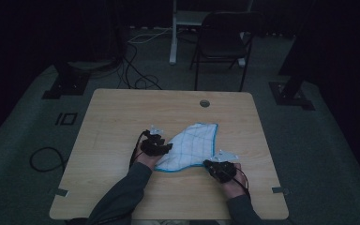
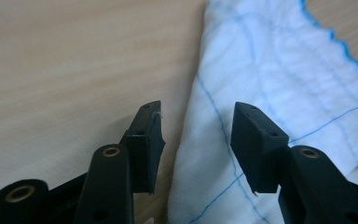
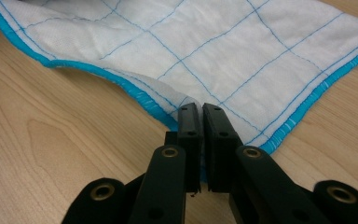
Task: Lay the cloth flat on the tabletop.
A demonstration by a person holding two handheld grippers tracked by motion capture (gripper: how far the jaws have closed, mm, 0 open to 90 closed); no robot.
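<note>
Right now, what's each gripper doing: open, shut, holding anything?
Left gripper: open, jaws apart over the white cloth with blue grid lines and blue hem, not gripping it.
Right gripper: shut on the cloth's blue hem.

Left tool [image 2: 196,135] has its jaws spread apart, while right tool [image 3: 201,112] is pinched closed.

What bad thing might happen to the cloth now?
1. The left gripper is open over the cloth edge, so closing now might catch only a thin bit, or nothing.
2. The right gripper pinches just the blue-hemmed corner; a tug might pull it free.
3. The cloth lies bunched, so pulling may drag it across the table instead of flattening it.
</note>
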